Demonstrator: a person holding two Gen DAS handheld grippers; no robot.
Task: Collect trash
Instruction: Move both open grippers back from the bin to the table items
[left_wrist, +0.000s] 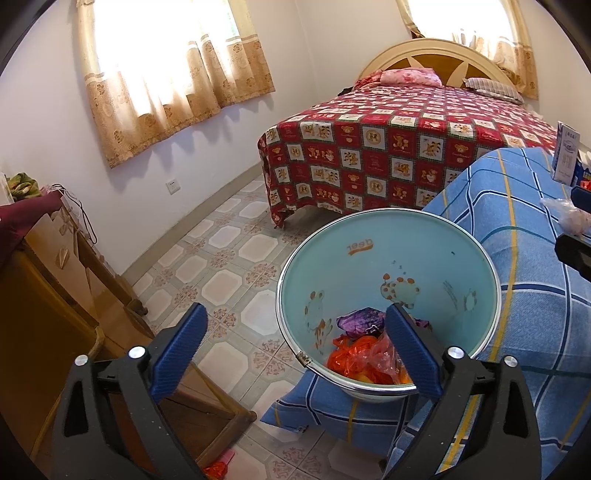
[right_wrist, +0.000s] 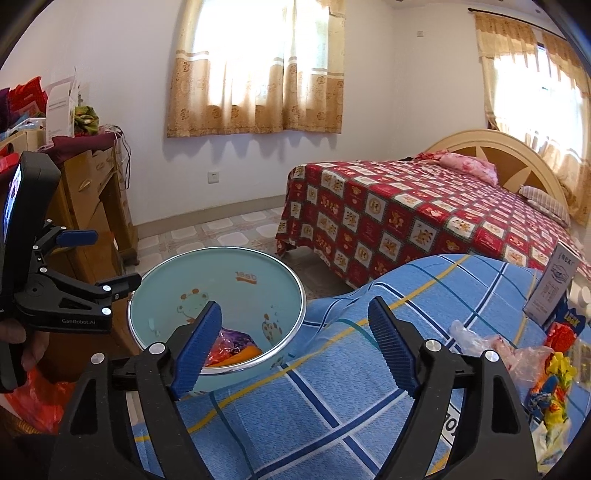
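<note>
A pale blue trash bin (left_wrist: 388, 258) with cartoon prints stands beside the blue plaid cloth (left_wrist: 524, 280); it also shows in the right wrist view (right_wrist: 221, 280). Inside lie a purple wrapper (left_wrist: 360, 319) and orange-red plastic bags (left_wrist: 354, 360). My left gripper (left_wrist: 295, 350) is open and empty, over the bin's near rim. My right gripper (right_wrist: 295, 345) is open and empty above the cloth, right of the bin. A clear pinkish plastic bag (right_wrist: 491, 349) and colourful wrappers (right_wrist: 554, 373) lie on the cloth to the right. The left gripper (right_wrist: 107, 260) shows from the side there.
A bed (left_wrist: 406, 147) with a red patterned cover stands behind. A wooden cabinet (left_wrist: 55, 280) is at the left. A white-blue carton (right_wrist: 554, 284) stands on the cloth at the right. Tiled floor (left_wrist: 229, 266) lies between cabinet and bed. A red bag (right_wrist: 40, 398) sits low left.
</note>
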